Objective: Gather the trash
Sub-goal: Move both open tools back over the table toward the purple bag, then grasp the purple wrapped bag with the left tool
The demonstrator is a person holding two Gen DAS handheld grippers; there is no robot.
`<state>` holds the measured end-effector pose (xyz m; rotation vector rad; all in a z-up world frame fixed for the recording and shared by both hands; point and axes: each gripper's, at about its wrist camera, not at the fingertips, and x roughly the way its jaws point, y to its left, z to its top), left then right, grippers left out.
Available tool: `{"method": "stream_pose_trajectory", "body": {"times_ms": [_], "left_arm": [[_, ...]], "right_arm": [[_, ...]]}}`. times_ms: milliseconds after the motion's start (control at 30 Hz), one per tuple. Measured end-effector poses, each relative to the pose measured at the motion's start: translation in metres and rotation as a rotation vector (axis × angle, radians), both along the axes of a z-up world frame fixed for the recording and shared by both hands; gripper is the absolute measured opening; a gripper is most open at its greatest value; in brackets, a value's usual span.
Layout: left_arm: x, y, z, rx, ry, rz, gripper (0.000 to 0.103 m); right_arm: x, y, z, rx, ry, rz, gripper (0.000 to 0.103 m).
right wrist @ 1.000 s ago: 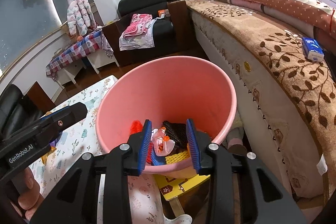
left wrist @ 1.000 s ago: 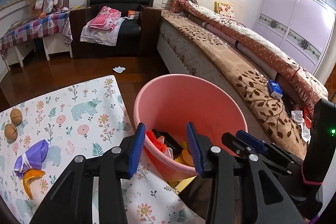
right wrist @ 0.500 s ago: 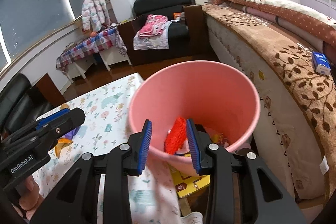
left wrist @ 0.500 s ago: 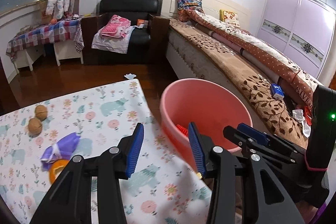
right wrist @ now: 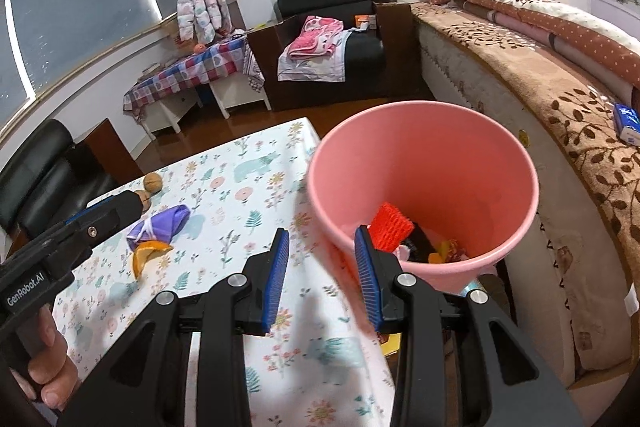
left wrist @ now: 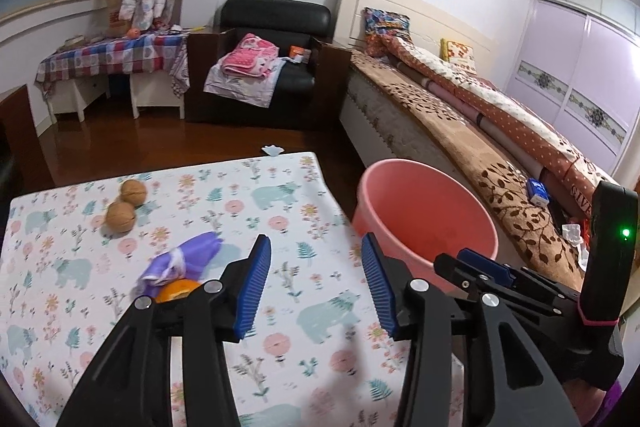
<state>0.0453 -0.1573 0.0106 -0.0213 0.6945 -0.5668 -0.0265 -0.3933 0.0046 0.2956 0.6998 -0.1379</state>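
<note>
Both my left tongs and right tongs are spread and empty, some trash already lies in the pink bucket beside the counter, while the purple wrapper, orange peel and two walnuts wait on the counter.

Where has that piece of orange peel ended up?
The orange peel lies on the floral tablecloth, left in the right wrist view, touching the purple bag, with two walnuts beyond.

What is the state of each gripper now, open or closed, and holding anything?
Left gripper: open, holding nothing.
Right gripper: open, holding nothing.
</note>
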Motion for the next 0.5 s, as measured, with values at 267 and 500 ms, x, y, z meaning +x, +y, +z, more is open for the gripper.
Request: {"method": "stream_pose_trajectory", "body": {"times_ms": [267,500], "left_arm": [[0.006,0.055,-0.009,0.036,0.002,0.071,0.047],[0.026,0.101,-0.025,0.117,0.01,0.114,0.046]], "right_arm": [[0.005,0.031,-0.007,0.038,0.02,0.077,0.035],[0.013,0.06,-0.016,0.058,0.036,0.166,0.035]]}}
